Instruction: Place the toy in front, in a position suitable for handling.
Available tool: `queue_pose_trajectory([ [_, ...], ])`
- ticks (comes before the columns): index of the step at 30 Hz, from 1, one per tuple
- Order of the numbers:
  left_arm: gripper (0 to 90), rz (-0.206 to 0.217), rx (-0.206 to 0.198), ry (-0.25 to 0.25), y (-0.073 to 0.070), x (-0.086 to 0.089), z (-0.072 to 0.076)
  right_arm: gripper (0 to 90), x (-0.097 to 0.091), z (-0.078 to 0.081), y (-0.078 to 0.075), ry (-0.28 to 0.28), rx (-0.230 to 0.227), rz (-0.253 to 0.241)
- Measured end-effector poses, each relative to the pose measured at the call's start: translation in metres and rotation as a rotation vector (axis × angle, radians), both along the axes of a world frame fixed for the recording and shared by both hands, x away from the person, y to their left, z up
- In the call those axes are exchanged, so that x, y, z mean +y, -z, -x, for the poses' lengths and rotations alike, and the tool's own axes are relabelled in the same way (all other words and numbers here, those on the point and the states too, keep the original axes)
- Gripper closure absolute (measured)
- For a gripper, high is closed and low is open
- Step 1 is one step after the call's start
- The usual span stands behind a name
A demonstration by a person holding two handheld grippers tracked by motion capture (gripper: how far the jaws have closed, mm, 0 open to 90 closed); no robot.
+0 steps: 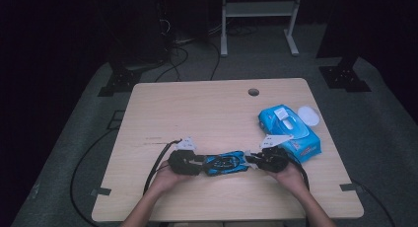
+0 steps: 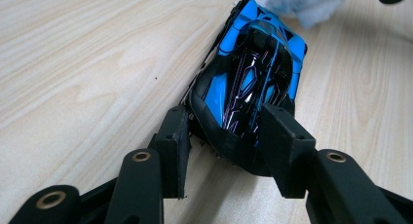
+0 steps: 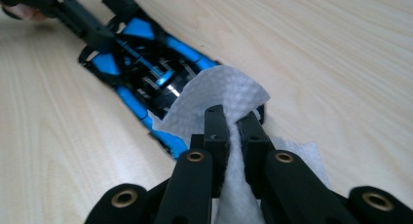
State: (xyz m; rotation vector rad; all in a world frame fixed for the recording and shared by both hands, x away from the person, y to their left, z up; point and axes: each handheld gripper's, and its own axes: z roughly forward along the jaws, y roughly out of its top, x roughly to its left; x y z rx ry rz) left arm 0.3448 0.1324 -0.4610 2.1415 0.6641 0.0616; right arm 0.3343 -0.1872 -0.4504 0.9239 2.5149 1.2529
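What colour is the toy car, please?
The toy car is bright blue and glossy black, clearest in the left gripper view.

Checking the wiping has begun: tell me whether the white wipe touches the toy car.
Touching. The right gripper view shows the white wipe, pinched in the right gripper, draped over the end of the toy car.

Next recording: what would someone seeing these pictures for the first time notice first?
The blue and black toy car near the table's front edge, gripped at one end by the left gripper. At its other end the right gripper pinches a white wipe that lies over the car's end. A blue wipes pack lies at the table's right side, a white lid beside it.
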Motion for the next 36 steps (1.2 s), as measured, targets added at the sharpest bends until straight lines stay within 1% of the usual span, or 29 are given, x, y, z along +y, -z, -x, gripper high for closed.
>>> queue_pose_trajectory([
  [3,55.8,-0.006,-0.018,0.006,0.0,0.0,0.002,84.1,0.0,-0.006,-0.001,-0.002,-0.002,0.01],
  [5,56.0,-0.003,-0.029,0.008,0.0,0.0,0.003,82.0,0.002,-0.01,-0.001,-0.014,0.001,0.014],
  [6,55.9,-0.003,-0.03,0.008,0.0,0.0,0.003,79.0,0.003,-0.013,0.0,-0.025,0.01,0.018],
  [11,56.0,-0.011,-0.046,0.016,-0.001,0.0,0.004,64.1,0.005,-0.023,0.003,-0.038,0.032,0.029],
  [15,56.5,-0.011,-0.058,0.019,-0.001,0.0,0.005,49.6,0.006,-0.031,0.006,-0.076,0.094,-0.009],
  [17,56.5,-0.01,-0.058,0.02,-0.001,0.0,0.005,45.3,0.008,-0.035,0.009,-0.097,0.135,-0.024],
  [20,56.5,-0.008,-0.062,0.019,-0.001,0.0,0.006,42.1,0.008,-0.039,0.01,-0.108,0.162,-0.036],
  [25,56.5,-0.01,-0.075,0.029,-0.001,0.001,0.007,40.8,0.006,-0.046,0.014,-0.122,0.217,-0.071],
  [29,56.5,-0.015,-0.096,0.041,-0.001,0.001,0.008,38.3,0.007,-0.048,0.018,-0.162,0.265,-0.094],
  [30,56.5,-0.015,-0.099,0.042,-0.001,0.001,0.008,37.4,0.009,-0.048,0.018,-0.172,0.261,-0.087],
  [34,56.7,-0.016,-0.111,0.054,-0.002,0.002,0.009,38.6,0.011,-0.044,0.016,-0.177,0.236,-0.067],
  [36,56.7,-0.011,-0.107,0.055,-0.002,0.002,0.008,39.5,0.01,-0.043,0.015,-0.175,0.232,-0.06],
])
